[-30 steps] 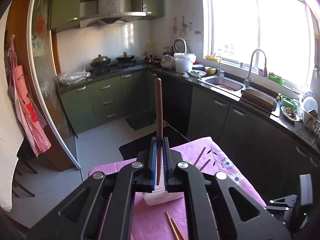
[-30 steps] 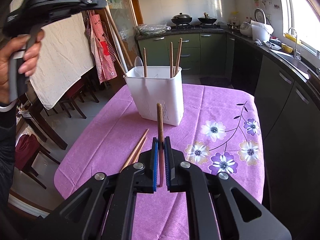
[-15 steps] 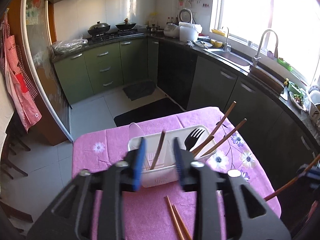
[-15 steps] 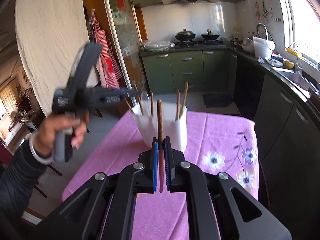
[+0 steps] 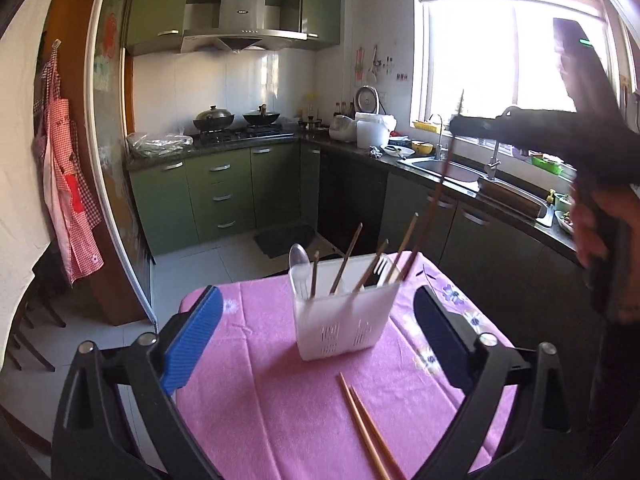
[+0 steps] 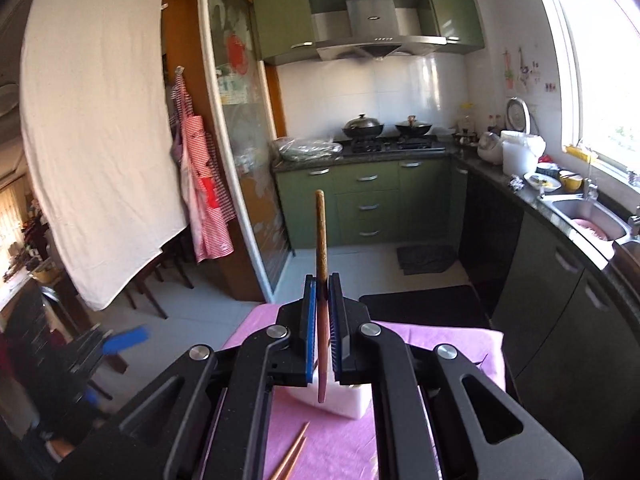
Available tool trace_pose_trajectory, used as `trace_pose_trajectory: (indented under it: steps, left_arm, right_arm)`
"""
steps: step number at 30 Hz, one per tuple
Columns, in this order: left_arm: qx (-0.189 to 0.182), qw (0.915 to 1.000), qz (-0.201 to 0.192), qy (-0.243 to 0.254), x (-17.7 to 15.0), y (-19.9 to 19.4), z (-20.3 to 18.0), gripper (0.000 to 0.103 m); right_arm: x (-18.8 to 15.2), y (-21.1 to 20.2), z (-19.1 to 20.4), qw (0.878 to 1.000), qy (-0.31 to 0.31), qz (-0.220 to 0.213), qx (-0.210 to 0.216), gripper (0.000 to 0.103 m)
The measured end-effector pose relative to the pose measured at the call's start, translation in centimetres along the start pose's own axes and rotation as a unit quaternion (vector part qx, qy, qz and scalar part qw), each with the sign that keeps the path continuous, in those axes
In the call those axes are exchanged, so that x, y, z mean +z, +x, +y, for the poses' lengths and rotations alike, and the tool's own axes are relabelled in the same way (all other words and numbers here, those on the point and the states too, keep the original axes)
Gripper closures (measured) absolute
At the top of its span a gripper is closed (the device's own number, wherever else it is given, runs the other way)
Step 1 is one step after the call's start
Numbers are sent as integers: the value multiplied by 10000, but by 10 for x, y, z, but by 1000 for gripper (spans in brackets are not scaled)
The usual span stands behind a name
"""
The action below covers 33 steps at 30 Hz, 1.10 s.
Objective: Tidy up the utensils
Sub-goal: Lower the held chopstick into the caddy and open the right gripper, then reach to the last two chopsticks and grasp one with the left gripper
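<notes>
Writing: none legible in either view; hood badge too small to read.

Left wrist view: left tool [image 5: 316, 344] spread wide, jaws just been opening, nothing pinched btwn them. White slotted plastic utensil caddy [image 5: 347, 320] stands upright on the pink floral-cloth counter [image 5: 256, 408], framed btwn the two blue pads w/ clear room each side. In it: clear plastic spoon [image 5: 299, 258], white fork [image 5: 383, 266], several brown wooden chopsticks [image 5: 346, 258] leaning. Pair of loose wooden chopsticks [image 5: 366, 424] lies flat on cloth nearer the camera, apart from caddy. Caddy sits near counter's far edge; floor beyond is open. Right tool [image 5: 456, 124] up high at right, blurred, held by a hand [image 5: 600, 224], dark-brown chopstick [image 5: 438, 196] hanging from it w/ lower end over caddy's right compartment; can't tell if it touches.

Right wrist view: right tool [image 6: 322, 320] clamped narrow on dark-brown chopstick [image 6: 321, 232], stick near upright, tip poking past the pads. Caddy [image 6: 344, 400] mostly hidden below the jaws. Loose chopsticks [image 6: 294, 452] at bottom. Left tool [image 6: 124, 340] blurred at lower left, off counter's edge.
</notes>
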<state>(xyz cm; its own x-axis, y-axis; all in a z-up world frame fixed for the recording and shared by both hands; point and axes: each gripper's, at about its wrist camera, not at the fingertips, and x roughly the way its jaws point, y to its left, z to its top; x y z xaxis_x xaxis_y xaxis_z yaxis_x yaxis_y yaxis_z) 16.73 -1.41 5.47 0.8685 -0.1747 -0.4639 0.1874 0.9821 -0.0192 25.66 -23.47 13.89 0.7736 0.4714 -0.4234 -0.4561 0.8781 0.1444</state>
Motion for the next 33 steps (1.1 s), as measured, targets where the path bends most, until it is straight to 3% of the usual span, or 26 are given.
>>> trace_pose_trajectory:
  steps: [7, 14, 16, 19, 24, 27, 33]
  left_arm:
    - [6, 9993, 368, -5, -44, -16, 7, 8]
    - [-15, 9961, 875, -68, -63, 1, 16, 8]
    - [-33, 9951, 983, -74, -63, 6, 14, 8]
    - [-64, 9938, 1100, -113, -63, 13, 12, 8]
    - [-89, 9902, 1390, -46, -68, 35, -2, 8]
    - [-159, 9856, 1681, -24, -74, 55, -10, 8]
    - [-138, 9745, 2240, -26, -92, 99, -26, 8]
  right_arm:
    - [6, 46, -13, 9994, 161, 196, -250, 96]
    - [-29, 101, -14, 9960, 109, 846, -252, 96]
    - [-36, 105, -12, 9952, 63, 952, -207, 84]
    - [-38, 88, -7, 9971, -12, 746, -178, 82]
    - [-54, 14, 2, 9996, -225, 166, -18, 79]
    - [-93, -13, -1, 9991, -264, 325, 40, 78]
    - [-190, -17, -33, 9934, -30, 1052, -457, 77]
